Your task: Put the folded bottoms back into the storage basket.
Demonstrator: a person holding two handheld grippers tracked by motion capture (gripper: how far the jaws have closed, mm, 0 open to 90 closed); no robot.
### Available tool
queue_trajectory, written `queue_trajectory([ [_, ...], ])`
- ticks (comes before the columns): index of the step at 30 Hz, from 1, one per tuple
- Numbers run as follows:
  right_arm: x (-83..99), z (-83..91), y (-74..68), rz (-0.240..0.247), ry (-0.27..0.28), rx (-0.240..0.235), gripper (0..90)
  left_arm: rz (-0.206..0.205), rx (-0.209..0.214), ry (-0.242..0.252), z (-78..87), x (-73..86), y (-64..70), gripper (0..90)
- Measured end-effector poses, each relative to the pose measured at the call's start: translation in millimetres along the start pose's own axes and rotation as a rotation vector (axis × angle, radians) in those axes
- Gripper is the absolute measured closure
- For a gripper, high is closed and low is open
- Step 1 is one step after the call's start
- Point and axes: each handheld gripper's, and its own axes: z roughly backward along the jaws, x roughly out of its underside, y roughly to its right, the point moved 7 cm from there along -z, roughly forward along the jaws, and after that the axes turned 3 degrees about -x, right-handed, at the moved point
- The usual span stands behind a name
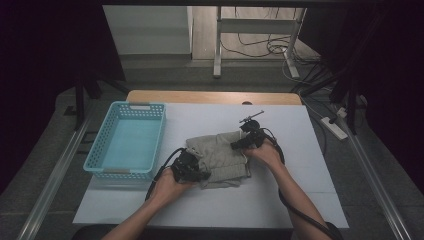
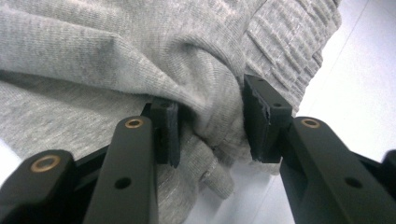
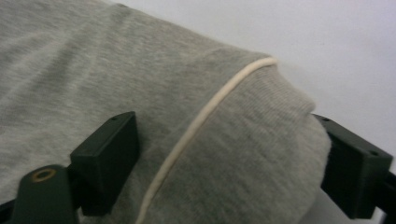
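A grey knit garment [image 1: 220, 155] lies folded in the middle of the white table [image 1: 300, 165]. My left gripper [image 1: 192, 172] is at its near left edge. In the left gripper view a bunched fold of the garment [image 2: 116, 56] is pinched between the jaws of that gripper [image 2: 212, 130], and creases run out from the pinch. My right gripper [image 1: 240, 144] is at the garment's far right edge. Its jaws [image 3: 229, 172] stand wide apart around a thick rounded fold of the garment [image 3: 93, 70] with a cream piping line [image 3: 205, 116].
A light blue plastic basket [image 1: 100, 150] stands at the left of the table, close to the garment. A small black clamp-like tool [image 1: 251, 118] lies behind the right gripper. White tabletop extends to the right and toward the near edge.
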Motion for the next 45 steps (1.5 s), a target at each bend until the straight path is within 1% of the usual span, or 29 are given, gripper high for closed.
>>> queue_trajectory([
  [2,0.0,-0.2,-0.6,0.001,0.005,0.000,16.3,-0.001,0.003,0.001,-0.2,-0.1,-0.2,59.4],
  [5,0.6,1.5,-3.1,0.018,0.013,-0.019,23.7,0.009,0.008,0.004,-0.4,0.1,-0.3,59.5],
  [7,1.2,3.2,-3.3,0.025,0.007,-0.033,29.8,0.011,0.005,0.001,-0.3,-0.1,0.0,60.0],
  [9,2.0,5.4,-3.6,0.020,0.005,-0.050,37.2,0.032,0.006,-0.003,-0.3,-0.6,0.4,60.9],
  [10,2.4,6.3,-4.2,0.021,0.006,-0.061,42.5,0.043,0.009,-0.008,-0.1,-0.9,0.4,61.4],
  [11,3.3,7.9,-5.4,0.011,0.008,-0.084,51.5,0.050,0.010,-0.011,-0.1,-1.3,0.4,62.6],
  [12,3.3,7.9,-5.4,0.011,0.008,-0.084,51.5,0.056,0.010,-0.015,0.0,-1.6,0.3,62.6],
  [13,3.6,9.4,-7.0,0.008,0.004,-0.105,59.7,0.065,0.012,-0.018,0.0,-2.0,0.4,63.7],
  [14,3.5,9.8,-8.1,0.011,0.004,-0.107,62.2,0.077,0.013,-0.023,0.3,-2.4,0.4,64.3],
  [15,3.4,10.7,-9.0,0.018,-0.005,-0.104,63.7,0.077,0.013,-0.023,0.3,-2.4,0.4,64.7],
  [17,2.5,11.7,-11.4,0.035,-0.017,-0.088,65.7,0.078,0.014,-0.031,0.9,-2.6,0.0,65.8],
  [18,2.5,11.7,-11.4,0.035,-0.017,-0.088,65.7,0.087,0.015,-0.029,0.9,-3.1,0.1,65.8],
  [19,1.9,12.7,-13.7,0.047,-0.021,-0.072,66.7,0.093,0.017,-0.029,1.3,-3.2,-0.1,67.4],
  [20,1.6,12.9,-14.0,0.053,-0.020,-0.070,66.9,0.101,0.023,-0.026,1.9,-3.4,-0.6,68.0],
  [22,1.6,13.9,-14.3,0.060,-0.025,-0.069,67.2,0.104,0.026,-0.025,2.3,-3.6,-0.8,68.8],
  [25,-0.1,16.8,-17.0,0.083,-0.016,-0.059,67.6,0.113,0.034,-0.022,4.8,-4.7,-1.6,70.4],
  [26,-1.8,20.3,-19.4,0.102,-0.003,-0.052,67.6,0.118,0.039,-0.021,6.2,-5.3,-1.7,71.4],
  [27,-1.8,20.3,-19.4,0.102,-0.003,-0.052,67.6,0.120,0.040,-0.021,7.3,-5.7,-1.8,71.4],
  [28,-2.3,22.4,-20.3,0.112,-0.001,-0.051,67.6,0.123,0.042,-0.020,9.4,-6.6,-1.8,71.6],
  [29,-3.4,25.3,-22.0,0.125,0.012,-0.051,67.5,0.125,0.044,-0.019,11.1,-7.3,-1.7,71.9],
  [30,-4.9,29.5,-24.5,0.125,0.031,-0.059,67.5,0.122,0.041,-0.019,13.8,-8.2,-1.5,72.2],
  [31,-4.9,29.5,-24.5,0.125,0.031,-0.059,67.5,0.122,0.041,-0.019,13.8,-8.2,-1.5,72.3],
  [33,-6.2,35.4,-26.5,0.127,0.041,-0.068,67.6,0.116,0.033,-0.016,16.9,-9.6,-0.7,72.4],
  [36,-10.0,43.8,-29.5,0.126,0.076,-0.085,67.6,0.118,0.039,-0.003,21.5,-11.9,0.2,72.7],
  [38,-10.5,45.3,-30.1,0.126,0.080,-0.087,67.6,0.118,0.041,0.007,24.9,-13.4,0.0,72.7],
  [44,-16.7,55.5,-33.7,0.123,0.115,-0.100,67.6,0.121,0.038,0.035,37.3,-18.0,-2.3,72.9],
  [45,-19.2,59.1,-34.9,0.124,0.130,-0.107,67.6,0.120,0.037,0.039,39.1,-18.7,-2.4,72.9],
])
